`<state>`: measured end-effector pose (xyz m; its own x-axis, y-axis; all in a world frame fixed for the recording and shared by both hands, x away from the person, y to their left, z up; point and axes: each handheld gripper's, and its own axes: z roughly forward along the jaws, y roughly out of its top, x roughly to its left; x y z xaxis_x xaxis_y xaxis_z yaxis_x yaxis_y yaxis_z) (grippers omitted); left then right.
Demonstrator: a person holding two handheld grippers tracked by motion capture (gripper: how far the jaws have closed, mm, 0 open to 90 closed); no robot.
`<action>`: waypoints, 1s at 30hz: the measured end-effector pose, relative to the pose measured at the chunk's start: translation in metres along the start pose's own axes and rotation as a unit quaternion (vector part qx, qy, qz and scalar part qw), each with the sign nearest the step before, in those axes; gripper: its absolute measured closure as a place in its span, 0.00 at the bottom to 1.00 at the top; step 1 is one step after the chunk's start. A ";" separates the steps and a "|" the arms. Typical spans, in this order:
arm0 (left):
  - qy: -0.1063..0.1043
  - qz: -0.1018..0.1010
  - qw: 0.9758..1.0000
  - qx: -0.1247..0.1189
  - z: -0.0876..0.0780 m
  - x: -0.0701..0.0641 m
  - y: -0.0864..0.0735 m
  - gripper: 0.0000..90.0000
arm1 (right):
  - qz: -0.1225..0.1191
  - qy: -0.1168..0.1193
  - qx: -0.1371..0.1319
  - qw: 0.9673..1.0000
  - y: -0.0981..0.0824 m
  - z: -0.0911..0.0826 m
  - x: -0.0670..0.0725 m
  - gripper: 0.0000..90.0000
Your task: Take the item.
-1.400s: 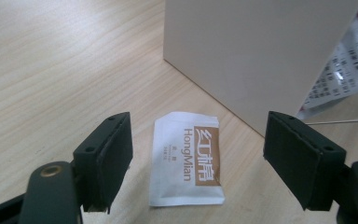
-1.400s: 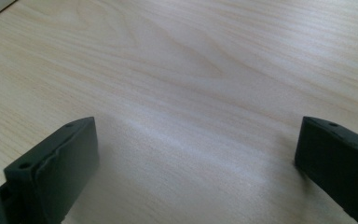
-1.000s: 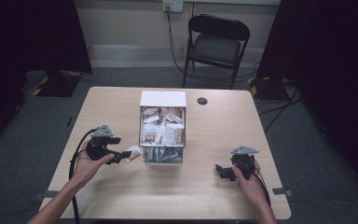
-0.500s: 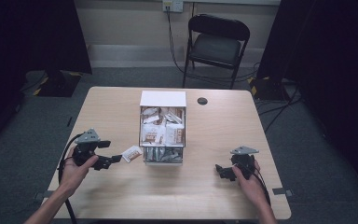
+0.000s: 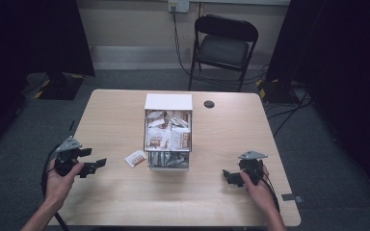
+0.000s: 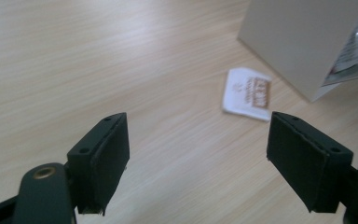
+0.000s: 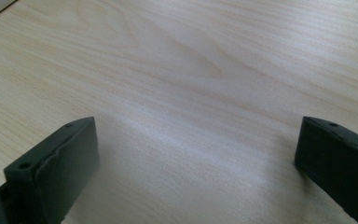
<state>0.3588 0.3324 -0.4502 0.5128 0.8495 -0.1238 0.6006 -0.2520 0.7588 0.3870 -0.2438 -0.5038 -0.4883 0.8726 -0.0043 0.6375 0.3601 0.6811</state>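
Both the left claw (image 5: 96, 165) and right claw (image 5: 227, 176) gape empty; the packet's (image 6: 248, 94) brown print is blurred.

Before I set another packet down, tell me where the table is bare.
Bare wood runs along the table's left side, behind the left gripper, and across the near edge between the left gripper and the right gripper. The right side beyond the box is free too, apart from a small black disc. It is crowded only beside the box's left front corner, where a loose packet lies.

bare table (image 5: 115, 120) left of box (image 5: 168, 102), packet (image 5: 136, 158).
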 end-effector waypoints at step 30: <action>0.066 0.003 0.996 0.059 0.031 0.013 -0.044 0.18 | 0.000 0.000 0.000 1.000 0.000 0.000 0.000 0.00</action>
<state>0.3584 0.3401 -0.5050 0.4363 0.8994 -0.0274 0.6690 -0.3038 0.6783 0.3870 -0.2438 -0.5038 -0.4888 0.8724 -0.0046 0.6369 0.3605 0.6814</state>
